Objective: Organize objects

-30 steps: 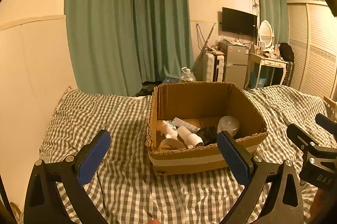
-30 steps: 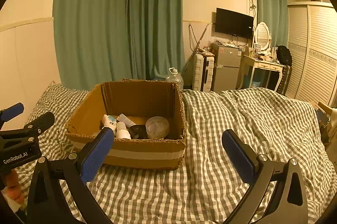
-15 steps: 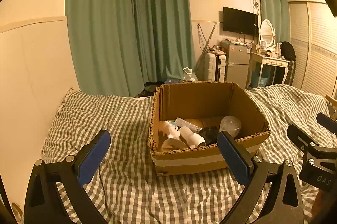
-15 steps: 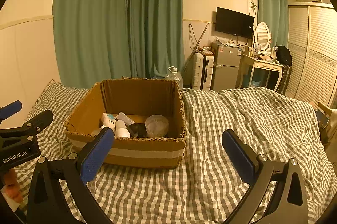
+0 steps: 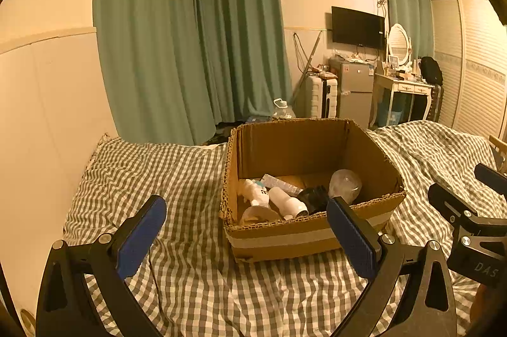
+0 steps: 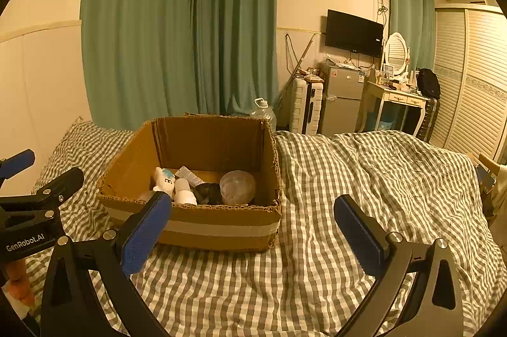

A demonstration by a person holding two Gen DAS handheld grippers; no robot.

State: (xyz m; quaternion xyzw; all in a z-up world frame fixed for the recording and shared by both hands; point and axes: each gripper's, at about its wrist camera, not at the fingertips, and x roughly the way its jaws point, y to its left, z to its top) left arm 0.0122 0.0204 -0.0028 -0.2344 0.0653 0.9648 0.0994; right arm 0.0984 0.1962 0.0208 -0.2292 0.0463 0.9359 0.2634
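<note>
Right now both of my grippers hang spread wide and empty above the green-and-white checked bedspread (image 5: 196, 270): my left gripper (image 5: 244, 237) faces the near-left corner of the open brown cardboard box (image 5: 304, 237), and my right gripper (image 6: 252, 230) sits off to the box's right front corner. Everything I can see to organize is already inside that box, which rests on the bed with a band of pale tape across its front wall. Along its floor lie a small white plush toy with a teal patch (image 5: 255, 192), a white cylindrical bottle on its side (image 5: 286, 204), a flat white tube or packet behind them (image 5: 280, 183), a crumpled black item (image 5: 313, 197) that I cannot identify, and a clear round plastic container tipped against the right side (image 5: 344, 186); a pale rounded thing at the front-left corner (image 5: 258, 215) is mostly hidden by the rim. I judge the plush soft and light, safe to pinch anywhere across its body. The bottle looks smooth and likely to roll, so I would close across its middle, square to its length. The clear container seems thin-walled and easy to crush or squirt free, so a gentle hold on its rim suits it better than a squeeze on the belly.
</note>
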